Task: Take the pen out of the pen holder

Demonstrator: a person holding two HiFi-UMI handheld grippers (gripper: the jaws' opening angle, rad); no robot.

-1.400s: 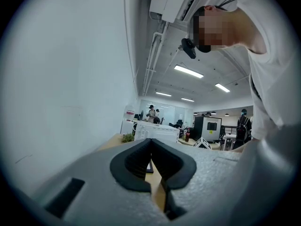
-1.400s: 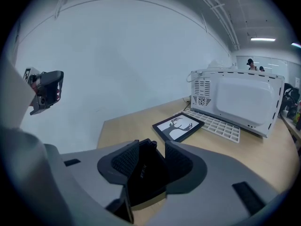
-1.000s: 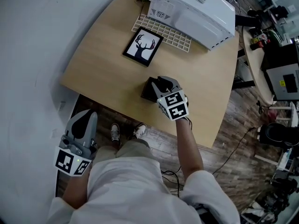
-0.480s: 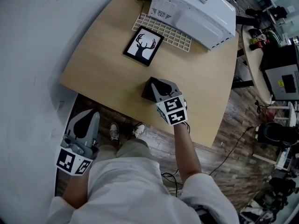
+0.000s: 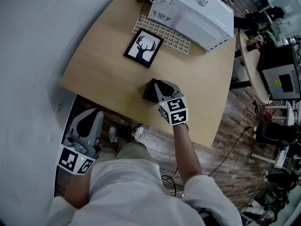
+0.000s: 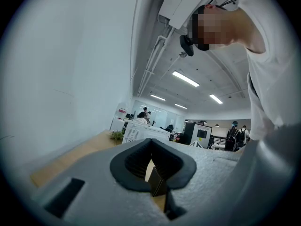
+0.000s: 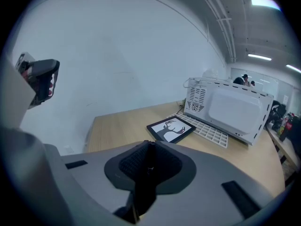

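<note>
Head view has your right claw [image 5: 161,83] tipped down onto the black pen holder [image 5: 149,92]. The holder stands on the tabletop [image 5: 108,74] near its front edge, on your side of the deer picture [image 5: 144,46] and the white microwave [image 5: 193,11]. In the right gripper view, the jaws have just been closing and now clench on the slim dark pen [image 7: 149,166], which sits right at the holder. Your left claw [image 5: 91,113] hangs off the tabletop, over the floor by your leg. Its jaws are pressed together with nothing between them.
</note>
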